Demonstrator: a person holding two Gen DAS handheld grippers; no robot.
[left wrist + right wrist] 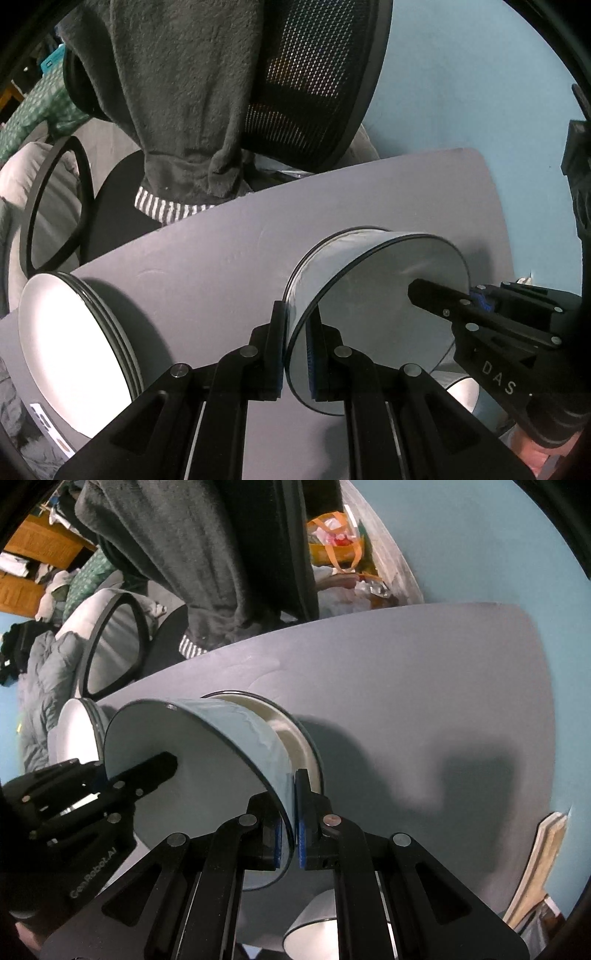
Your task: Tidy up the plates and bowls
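Both tools, left tool (297,354) and right tool (290,834), clamp the bowl's (376,302) rim above the tabletop (406,701); next, probably nest it.

Both cams sit right behind their own tool fingers, looking forward and down across the grey tabletop (207,251), super close. The left one faces toward the mesh chair (314,74), with the right tool (417,291) poking in from its right. The right one sees the left tool (162,764) at its left. Both share the pale blue bowl (369,295), the plate stack (74,347), chair and tabletop.
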